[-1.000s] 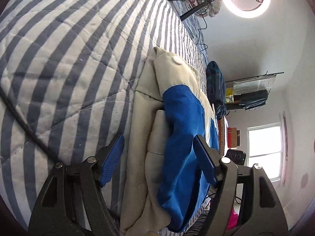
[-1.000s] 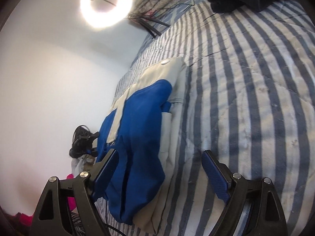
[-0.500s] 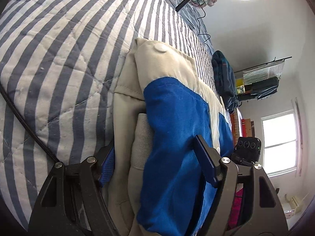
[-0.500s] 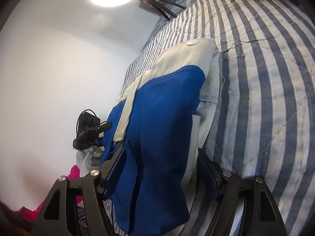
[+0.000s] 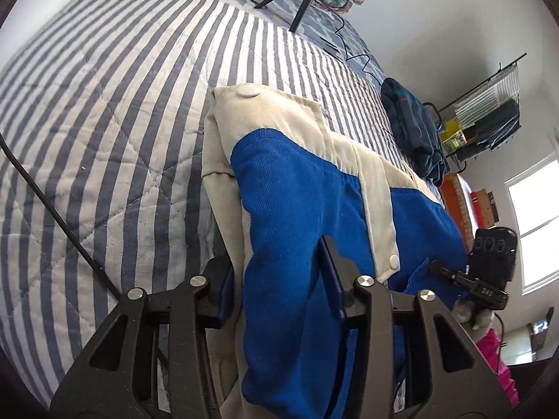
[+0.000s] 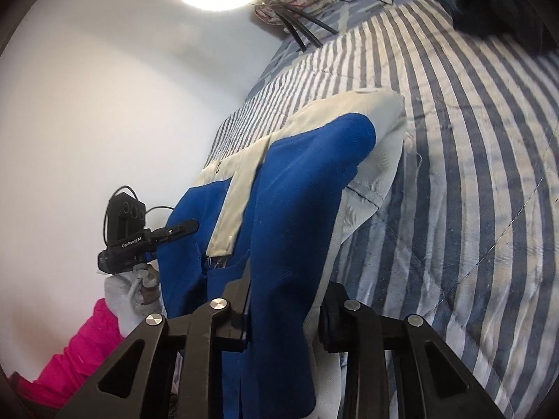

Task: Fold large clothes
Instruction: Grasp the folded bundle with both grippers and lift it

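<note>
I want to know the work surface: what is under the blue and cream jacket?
The jacket lies on a striped quilt. Whatever is directly beneath the fabric is covered.

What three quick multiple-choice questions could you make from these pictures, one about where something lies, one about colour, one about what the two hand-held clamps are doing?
1. Where does the dark bundle of cloth lie?
A. On the striped bedspread, beyond the jacket
B. On the floor
C. On the wall rack

2. What colours is the jacket?
A. Red and black
B. Blue and cream
C. All green

3. What is between the jaws of each gripper?
A. Nothing
B. The black cable
C. Jacket fabric

Answers:
1. A: it sits on the stripes behind the jacket's far edge.
2. B: blue panels meet cream panels with cream snaps.
3. C: the left gripper and right gripper are each closing with the jacket's near edge between their pads.
</note>
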A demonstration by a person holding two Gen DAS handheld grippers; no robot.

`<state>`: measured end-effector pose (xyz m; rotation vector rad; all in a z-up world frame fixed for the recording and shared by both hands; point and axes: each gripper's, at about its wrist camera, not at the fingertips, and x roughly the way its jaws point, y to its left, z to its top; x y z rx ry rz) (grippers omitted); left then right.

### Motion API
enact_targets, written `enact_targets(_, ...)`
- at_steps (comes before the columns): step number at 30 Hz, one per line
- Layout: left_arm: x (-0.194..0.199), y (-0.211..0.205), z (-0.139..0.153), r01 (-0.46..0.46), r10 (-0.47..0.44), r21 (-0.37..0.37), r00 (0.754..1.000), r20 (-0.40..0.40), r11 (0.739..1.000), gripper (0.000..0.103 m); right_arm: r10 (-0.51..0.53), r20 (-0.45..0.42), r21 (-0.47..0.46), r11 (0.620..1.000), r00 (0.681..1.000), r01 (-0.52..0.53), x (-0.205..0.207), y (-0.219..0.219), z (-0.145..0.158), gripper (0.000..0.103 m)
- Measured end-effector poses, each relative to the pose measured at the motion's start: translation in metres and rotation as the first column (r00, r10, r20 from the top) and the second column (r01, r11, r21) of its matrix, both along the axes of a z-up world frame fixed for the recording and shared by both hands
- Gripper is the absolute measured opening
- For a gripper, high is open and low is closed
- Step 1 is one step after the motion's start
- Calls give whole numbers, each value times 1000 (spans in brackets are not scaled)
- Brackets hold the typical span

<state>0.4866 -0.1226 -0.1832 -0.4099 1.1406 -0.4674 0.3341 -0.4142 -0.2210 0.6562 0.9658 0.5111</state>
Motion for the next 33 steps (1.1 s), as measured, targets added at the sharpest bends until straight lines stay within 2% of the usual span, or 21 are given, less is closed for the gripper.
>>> enact_targets(8, -24, -36, 39, 54, -67, 119, 992, 109, 991, 32, 20, 41, -225, 974, 999, -10, -7, 42, 47, 24)
enact_targets(13, -44, -57, 51, 79, -98, 145, 987, 129, 986, 30, 37, 49, -373, 928, 998, -16, -15, 59, 72, 23)
enact_targets(17, -59, -72, 57, 107, -128, 154, 983, 132, 982, 29, 40, 46, -453, 891, 998, -15, -25, 61, 87, 23)
enact_targets(23, -71, -76, 67, 141, -157, 120, 978, 140, 983, 29, 30, 56, -468, 884, 998, 0, -45, 35, 101, 23)
enact_targets(33, -50, -129, 94, 221, -221, 21, 958, 184, 975, 27, -27, 104, -416, 907, 994, 69, -56, -32, 127, 22)
